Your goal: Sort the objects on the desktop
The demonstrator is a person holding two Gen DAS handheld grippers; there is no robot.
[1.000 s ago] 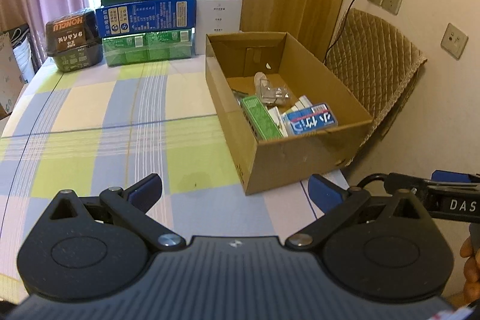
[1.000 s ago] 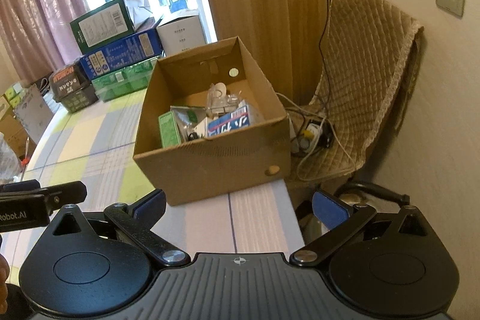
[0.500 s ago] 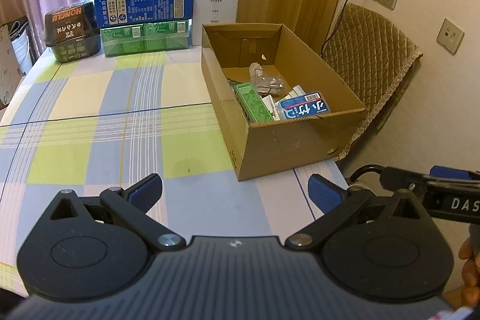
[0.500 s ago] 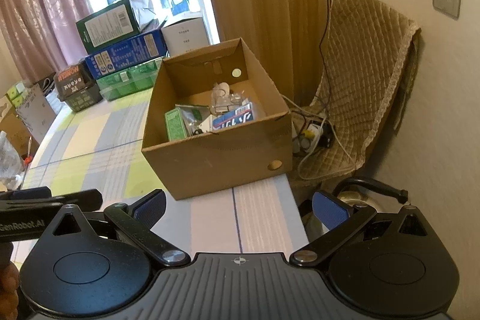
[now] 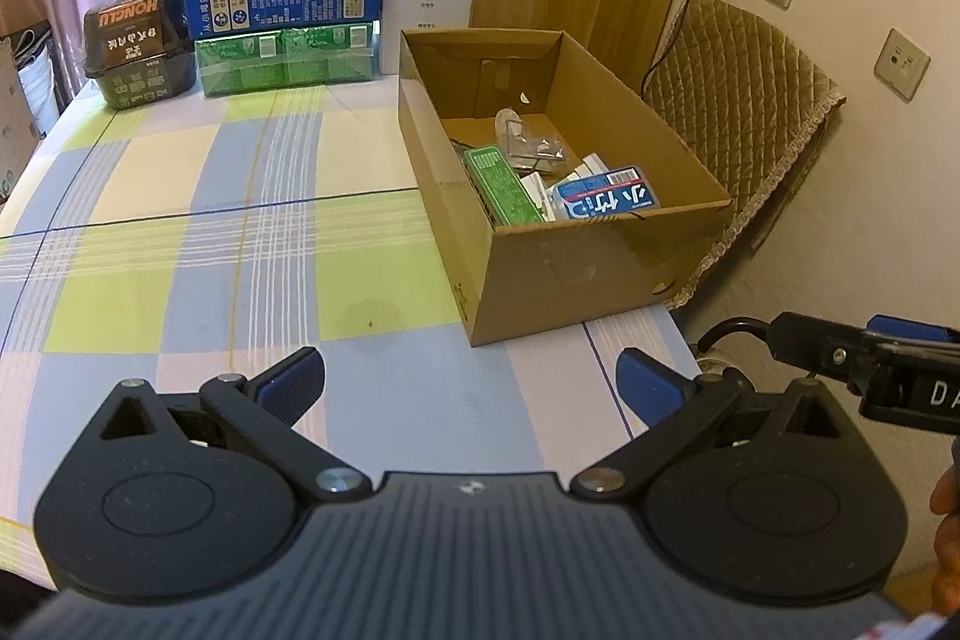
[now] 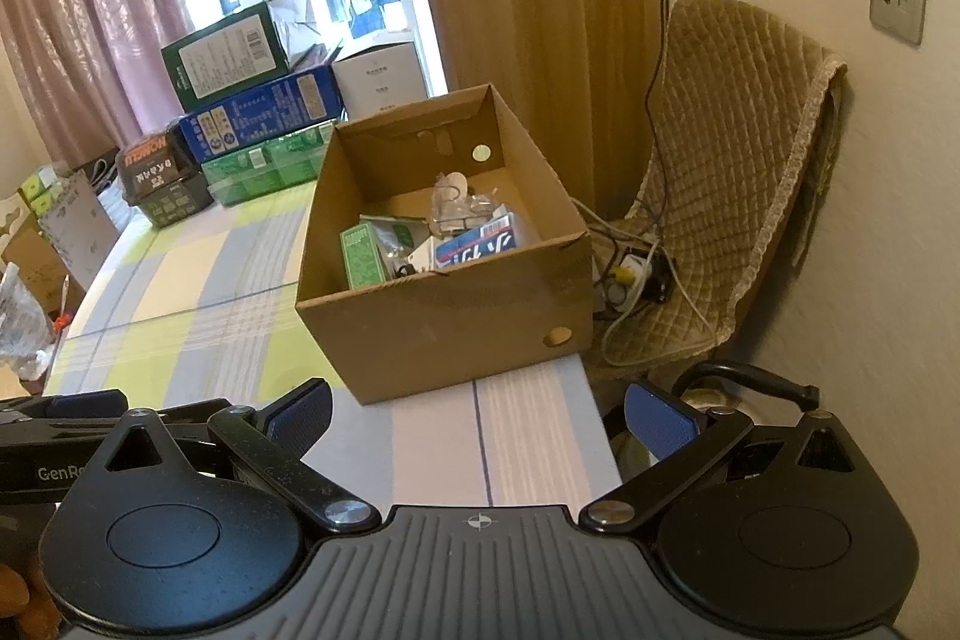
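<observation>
An open cardboard box [image 5: 600,268] [image 6: 444,334] stands at the right edge of the checked tablecloth. Inside lie a green carton [image 5: 501,184] [image 6: 361,259], a blue-and-white pack [image 5: 606,202] [image 6: 477,244], clear plastic packaging [image 5: 531,145] [image 6: 459,205] and some white items. My left gripper [image 5: 468,382] hovers open and empty over the near table, in front of the box. My right gripper [image 6: 477,415] is open and empty over the table's near right corner. Each gripper shows at the edge of the other's view.
Stacked green, blue and white boxes [image 5: 282,4] and a dark container [image 5: 141,40] line the table's far edge by the window. A quilted chair [image 6: 738,172] with cables and a power strip [image 6: 633,274] stands right of the table. A kettle handle [image 6: 750,379] sits below the near right corner.
Both grippers have drawn back and up from the box, which now appears smaller and farther. Both stay open and empty.
</observation>
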